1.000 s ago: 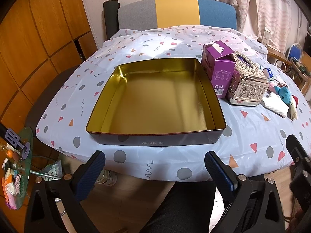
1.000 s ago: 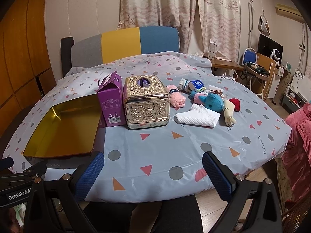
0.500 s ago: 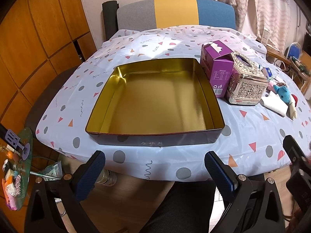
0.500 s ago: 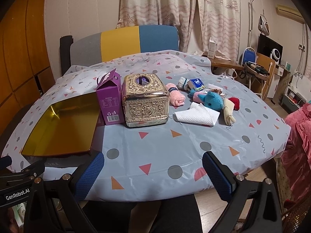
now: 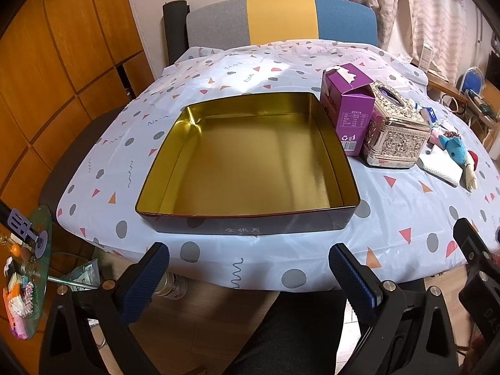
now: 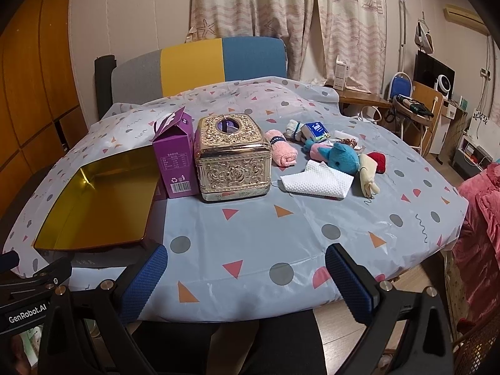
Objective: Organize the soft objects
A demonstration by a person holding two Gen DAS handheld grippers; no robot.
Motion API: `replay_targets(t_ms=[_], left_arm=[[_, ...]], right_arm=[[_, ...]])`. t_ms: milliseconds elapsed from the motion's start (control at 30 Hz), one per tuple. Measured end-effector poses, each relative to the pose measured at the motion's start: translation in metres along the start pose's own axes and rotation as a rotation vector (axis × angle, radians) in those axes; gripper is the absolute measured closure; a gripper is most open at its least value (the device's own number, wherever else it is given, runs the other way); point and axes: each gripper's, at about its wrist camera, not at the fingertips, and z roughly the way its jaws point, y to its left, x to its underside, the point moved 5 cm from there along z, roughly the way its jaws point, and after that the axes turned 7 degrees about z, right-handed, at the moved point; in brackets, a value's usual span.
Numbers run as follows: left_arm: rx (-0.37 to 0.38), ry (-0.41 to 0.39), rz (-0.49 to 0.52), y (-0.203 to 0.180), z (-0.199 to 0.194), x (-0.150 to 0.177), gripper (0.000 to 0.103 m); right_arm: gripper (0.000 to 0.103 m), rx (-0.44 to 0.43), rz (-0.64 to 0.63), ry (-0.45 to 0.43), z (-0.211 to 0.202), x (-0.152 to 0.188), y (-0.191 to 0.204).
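Observation:
An empty gold-lined tin tray (image 5: 331, 143) lies on the table's left side, straight ahead of my open left gripper (image 5: 248, 268); it also shows in the right wrist view (image 6: 56, 218). Soft objects lie at the right: a rolled pink towel (image 6: 282, 151), a blue plush toy (image 6: 342, 156), a white cloth (image 6: 315, 179), a red plush heart (image 6: 378, 162), rolled socks (image 6: 293, 129) and a tissue pack (image 6: 317, 131). My open right gripper (image 6: 245, 270) hovers off the near table edge, empty, well short of them.
A purple carton (image 6: 175, 159) and an ornate gold tissue box (image 6: 232, 157) stand between the tray and the soft objects. A patterned cloth covers the table (image 6: 250, 234). A chair back (image 6: 200, 62) is behind. Pink bedding (image 6: 478, 218) is at the right.
Both grippers have drifted slightly; the scene sits a little lower and nearer in both views. Nothing was grasped or moved.

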Motion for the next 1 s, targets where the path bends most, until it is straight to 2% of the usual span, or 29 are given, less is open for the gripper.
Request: replay_targets(t_ms=[767,1000], left_arm=[[0.003,0.014,0.019,-0.008,0.005,-0.002,0.000],[0.048,0.011,0.039,-0.018,0.007,-0.007,0.000]], right_arm=[[0.000,0.001,0.014,0.016,0.004,-0.001,-0.004],[0.000,-0.007,0.030,0.000,0.005,-0.004,-0.010]])
